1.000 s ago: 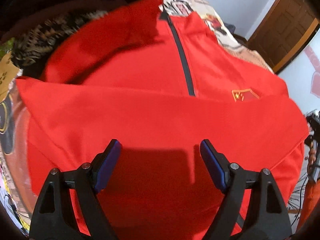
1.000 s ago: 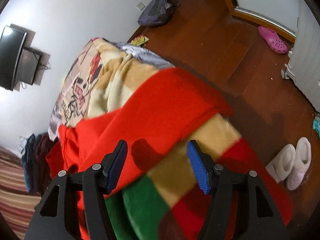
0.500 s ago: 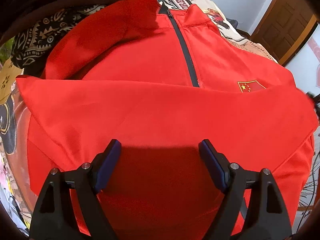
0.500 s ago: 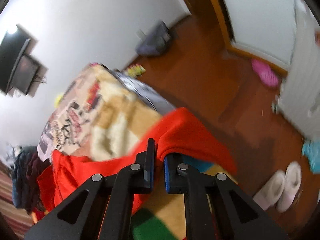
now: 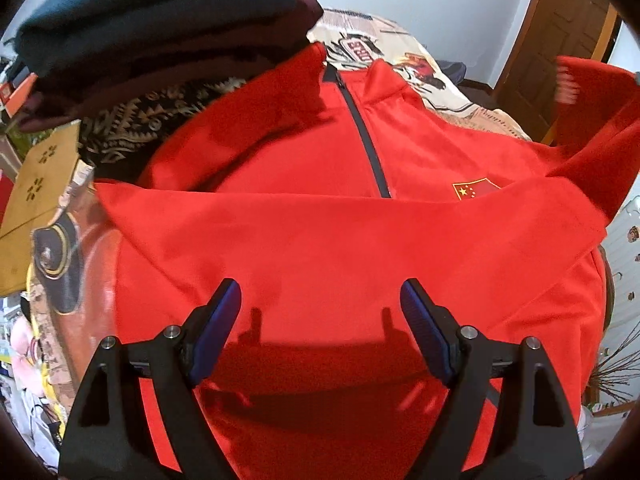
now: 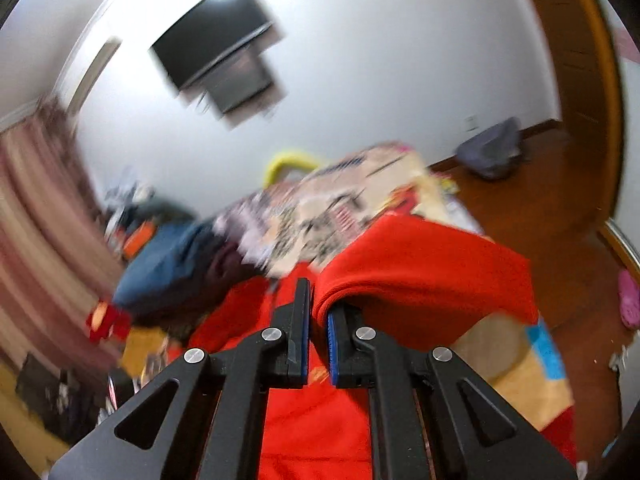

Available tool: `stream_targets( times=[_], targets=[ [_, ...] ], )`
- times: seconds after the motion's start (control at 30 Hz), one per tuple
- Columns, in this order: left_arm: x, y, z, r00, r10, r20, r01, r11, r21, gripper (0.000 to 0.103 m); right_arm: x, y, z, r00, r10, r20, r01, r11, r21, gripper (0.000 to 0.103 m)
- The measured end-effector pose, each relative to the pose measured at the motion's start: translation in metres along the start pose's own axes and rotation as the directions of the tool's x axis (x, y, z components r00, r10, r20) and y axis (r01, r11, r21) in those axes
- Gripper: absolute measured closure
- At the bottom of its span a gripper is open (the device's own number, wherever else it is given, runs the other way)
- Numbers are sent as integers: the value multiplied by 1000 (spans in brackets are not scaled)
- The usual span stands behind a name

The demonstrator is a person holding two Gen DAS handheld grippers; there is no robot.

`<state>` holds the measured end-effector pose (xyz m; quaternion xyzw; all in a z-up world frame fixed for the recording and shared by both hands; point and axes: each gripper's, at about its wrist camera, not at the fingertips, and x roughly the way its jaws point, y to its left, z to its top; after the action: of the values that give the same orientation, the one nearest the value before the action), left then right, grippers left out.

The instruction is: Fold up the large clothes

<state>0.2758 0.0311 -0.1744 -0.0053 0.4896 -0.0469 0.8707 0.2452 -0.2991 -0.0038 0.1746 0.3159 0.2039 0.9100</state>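
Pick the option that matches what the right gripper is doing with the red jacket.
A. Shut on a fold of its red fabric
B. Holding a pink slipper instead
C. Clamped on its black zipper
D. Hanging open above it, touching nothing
A: the right gripper has its jaws closed, with a fold of the red jacket pinched between them and draping over the right finger.

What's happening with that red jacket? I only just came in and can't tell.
A person is folding a red zip-up jacket on a bed, with a gripper in each hand. The right gripper is shut on the jacket's sleeve and holds it raised off the bed. The left gripper hangs open over the jacket's front, gripping nothing. One sleeve already lies folded across the chest.
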Motion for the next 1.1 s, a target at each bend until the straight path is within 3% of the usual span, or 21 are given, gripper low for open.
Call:
stream_targets(
  times=[0.13,0.23,0.37,0.43,0.53,0.6,0.67,0.73,0.77,0.87,1.1],
  targets=[
    [-11,5,-7,1000,16,13,-16,1000,15,22,52,22,-50,980,17,-199,-28,998,-51,97],
    [-14,8,-14,1000,15,5,-15,1000,18,22,86,25,-91,939,-18,-343,-11,997,-82,97],
    [-15,7,-16,1000,19,-1,-19,999,26,22,100,23,-124,896,-96,-434,32,988,-154,96],
    [-16,4,-14,1000,11,-1,-11,1000,29,22,98,25,-128,887,-112,-448,36,984,-175,96],
    [-17,-6,-3,1000,0,12,0,999,43,22,89,21,-123,887,-96,-451,20,985,-170,94],
    [-19,-19,8,1000,-14,25,13,998,64,22,82,20,-116,893,-90,-441,21,987,-160,88],
    [-21,-35,20,998,-39,40,35,995,90,22,66,14,-106,913,-83,-400,26,989,-148,66],
    [-24,-56,34,997,-59,59,51,990,132,22,53,13,-100,940,-93,-328,46,988,-147,58],
    [-26,-68,40,995,-69,71,57,986,159,22,42,7,-95,953,-105,-285,65,987,-146,58],
    [-29,-109,61,988,-123,91,98,966,238,22,19,-14,-84,964,-165,-208,141,982,-125,58],
    [-5,-186,92,976,-214,40,187,916,356,22,15,-56,-76,947,-269,-174,261,963,-66,58]
  ],
)
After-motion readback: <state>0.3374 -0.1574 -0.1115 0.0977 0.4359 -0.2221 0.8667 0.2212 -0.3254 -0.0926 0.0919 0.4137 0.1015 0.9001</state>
